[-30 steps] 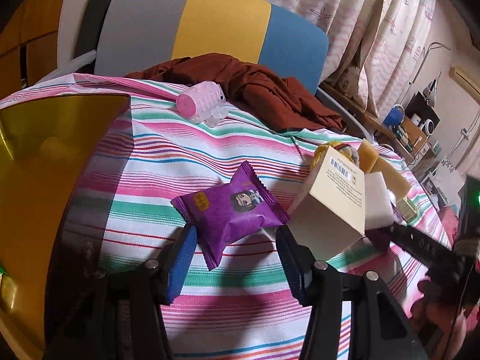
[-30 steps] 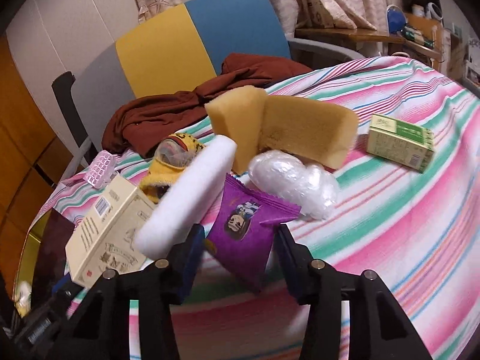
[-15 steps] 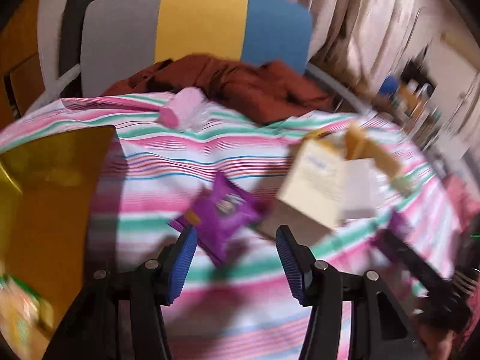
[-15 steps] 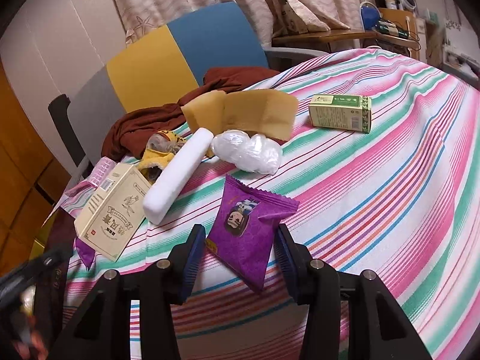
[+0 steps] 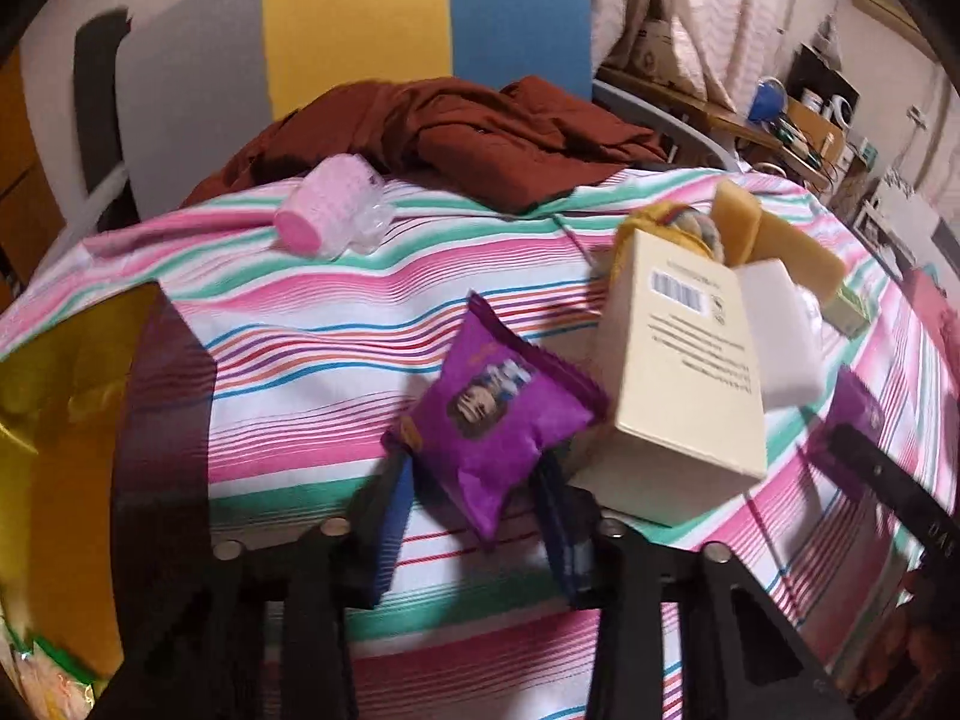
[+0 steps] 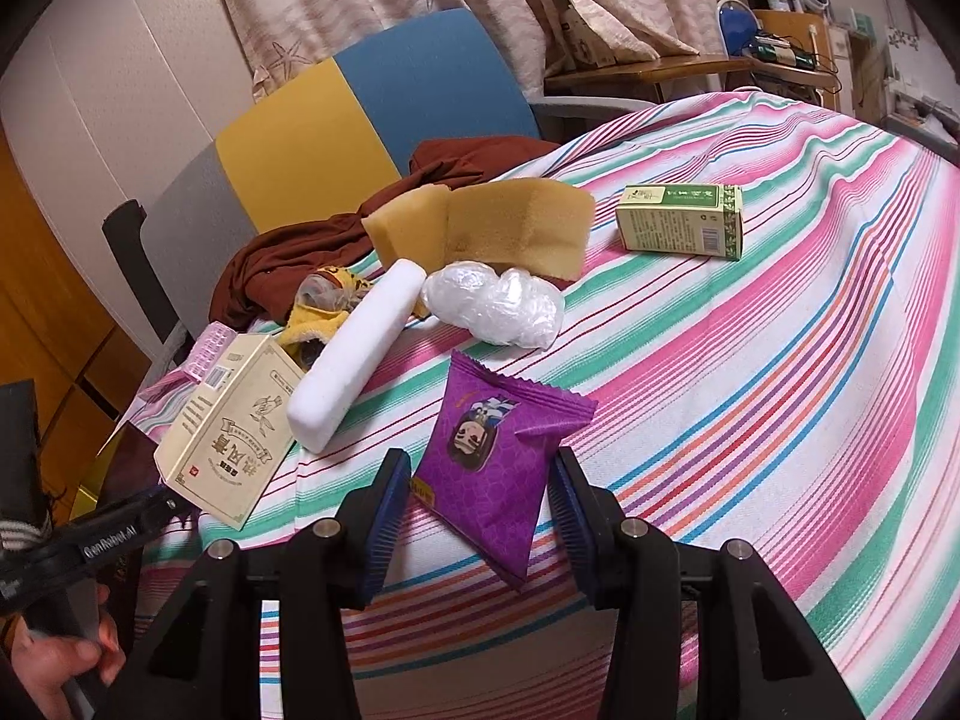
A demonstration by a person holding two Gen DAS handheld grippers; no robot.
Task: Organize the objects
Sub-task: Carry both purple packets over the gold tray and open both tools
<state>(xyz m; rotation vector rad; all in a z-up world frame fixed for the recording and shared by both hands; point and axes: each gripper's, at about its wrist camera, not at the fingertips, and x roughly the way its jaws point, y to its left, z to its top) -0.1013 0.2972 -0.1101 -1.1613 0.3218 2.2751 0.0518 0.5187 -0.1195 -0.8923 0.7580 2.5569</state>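
Grippers: left (image 5: 474,495) just closed, pinching purple packet (image 5: 489,414); right (image 6: 483,516) pinching 2nd purple packet (image 6: 501,462).

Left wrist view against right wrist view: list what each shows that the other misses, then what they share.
Only the left wrist view shows the gold box at the table's left edge and the whole pink roll near the brown cloth.

Only the right wrist view shows the clear plastic bundle and the full green carton.

Both show the cream box, the white foam block, the yellow sponge, the striped tablecloth and a purple snack packet between each gripper's fingers.
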